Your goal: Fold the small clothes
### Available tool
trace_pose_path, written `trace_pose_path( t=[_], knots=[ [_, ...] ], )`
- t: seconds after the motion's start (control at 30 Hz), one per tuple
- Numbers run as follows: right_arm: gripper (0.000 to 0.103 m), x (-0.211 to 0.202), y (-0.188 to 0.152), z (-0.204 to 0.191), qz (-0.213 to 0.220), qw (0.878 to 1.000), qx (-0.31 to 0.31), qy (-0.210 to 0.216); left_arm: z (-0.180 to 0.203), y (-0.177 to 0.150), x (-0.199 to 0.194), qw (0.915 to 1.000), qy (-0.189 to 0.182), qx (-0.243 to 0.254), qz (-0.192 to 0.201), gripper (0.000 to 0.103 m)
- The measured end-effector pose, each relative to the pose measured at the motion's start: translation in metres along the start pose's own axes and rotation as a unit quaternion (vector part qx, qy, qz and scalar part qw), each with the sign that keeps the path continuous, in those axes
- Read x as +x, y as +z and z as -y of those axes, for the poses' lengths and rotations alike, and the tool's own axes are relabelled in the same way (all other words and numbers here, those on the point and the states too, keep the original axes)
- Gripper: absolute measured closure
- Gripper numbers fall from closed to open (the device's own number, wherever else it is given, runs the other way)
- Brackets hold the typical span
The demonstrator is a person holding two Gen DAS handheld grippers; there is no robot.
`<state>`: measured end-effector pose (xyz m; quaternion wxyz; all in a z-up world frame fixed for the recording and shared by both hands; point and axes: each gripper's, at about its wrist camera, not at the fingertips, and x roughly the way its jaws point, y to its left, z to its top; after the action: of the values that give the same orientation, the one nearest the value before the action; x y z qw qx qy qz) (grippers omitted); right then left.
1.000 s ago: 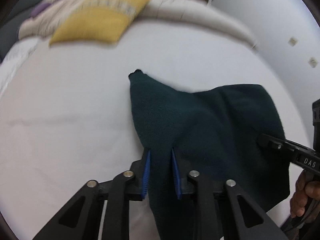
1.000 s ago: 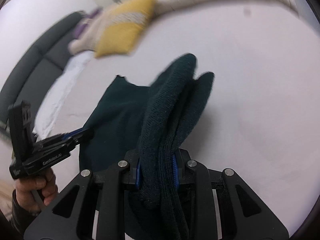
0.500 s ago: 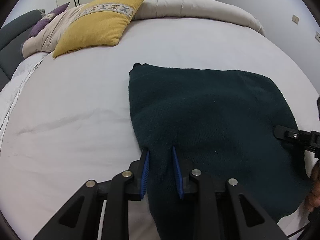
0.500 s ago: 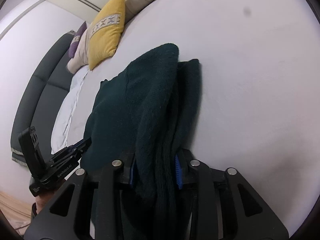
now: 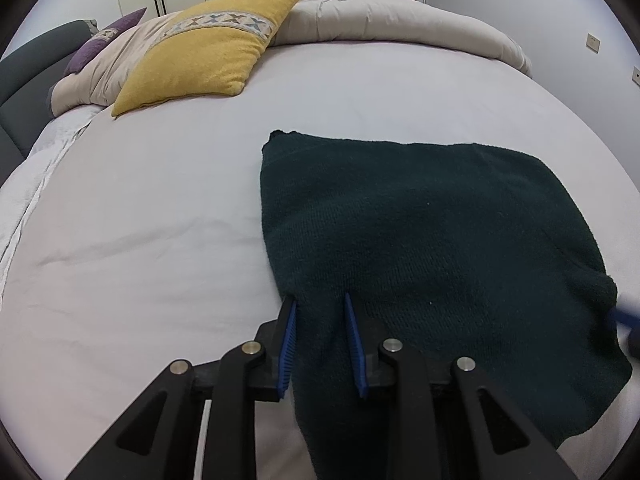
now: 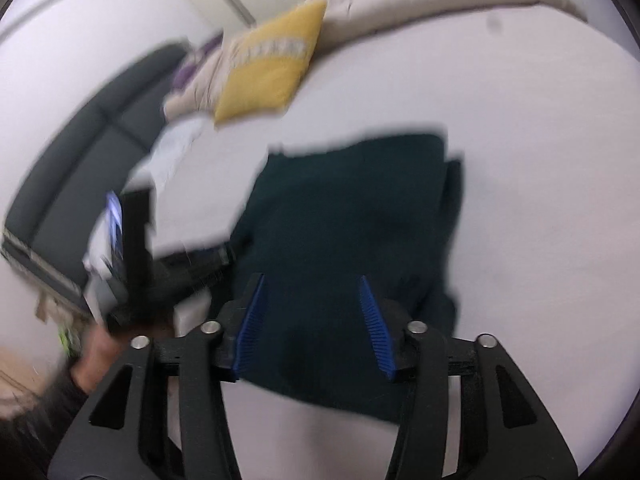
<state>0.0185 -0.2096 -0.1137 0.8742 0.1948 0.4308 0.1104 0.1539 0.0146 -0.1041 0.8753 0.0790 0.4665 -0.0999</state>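
A dark green knitted garment [image 5: 420, 240] lies spread on the white bed sheet [image 5: 140, 220], folded over itself. My left gripper [image 5: 320, 300] is shut on the garment's near left corner, cloth pinched between its blue pads. In the right wrist view the garment [image 6: 348, 208] lies flat, and my right gripper [image 6: 312, 280] hovers just above its near edge with the jaws wide apart and empty. The view is blurred. The left gripper shows at its left [image 6: 192, 268]. A blue blur at the right edge of the left wrist view is part of my right gripper.
A yellow cushion [image 5: 208, 48] and a grey and purple pillow [image 5: 104, 64] lie at the head of the bed. A beige duvet [image 5: 392, 20] is bunched along the far side. A dark grey headboard [image 6: 80, 168] stands to the left.
My right gripper has opened and let go of the garment's bunched edge, then pulled back. The garment now lies flat on the bed. My left gripper still holds its corner.
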Motion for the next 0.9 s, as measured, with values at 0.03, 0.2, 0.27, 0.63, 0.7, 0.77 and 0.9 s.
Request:
trace_pose_path(
  t=[0.03, 0.2, 0.27, 0.63, 0.7, 0.77, 0.9],
  knots=[
    [0.056, 0.016, -0.008, 0.004, -0.028, 1.000, 0.004, -0.013, 0.000, 0.000, 0.000, 1.0000, 0.000, 0.000, 0.000, 0.077],
    [0.060, 0.021, -0.030, 0.005, -0.001, 0.999, -0.043, -0.034, 0.000, -0.002, -0.002, 0.9999, -0.006, -0.010, 0.003, 0.077],
    [0.060, 0.014, -0.031, 0.004, -0.001, 0.997, -0.048, -0.054, -0.004, -0.003, -0.008, 0.9995, -0.013, -0.027, 0.007, 0.073],
    [0.045, -0.105, -0.055, -0.010, 0.131, 0.975, -0.049, -0.172, -0.005, -0.071, -0.154, 0.9758, 0.029, -0.069, 0.206, 0.000],
    [0.029, -0.131, -0.056, -0.019, 0.178, 0.965, -0.055, -0.184, 0.001, -0.083, -0.184, 0.9662, 0.050, -0.062, 0.245, 0.000],
    [0.012, -0.161, -0.056, -0.029, 0.234, 0.950, -0.059, -0.198, 0.008, -0.090, -0.211, 0.9575, 0.077, -0.054, 0.273, 0.000],
    [0.000, -0.211, -0.061, -0.065, 0.343, 0.906, -0.076, -0.236, 0.018, -0.095, -0.267, 0.9424, 0.100, -0.030, 0.318, 0.000]
  ],
)
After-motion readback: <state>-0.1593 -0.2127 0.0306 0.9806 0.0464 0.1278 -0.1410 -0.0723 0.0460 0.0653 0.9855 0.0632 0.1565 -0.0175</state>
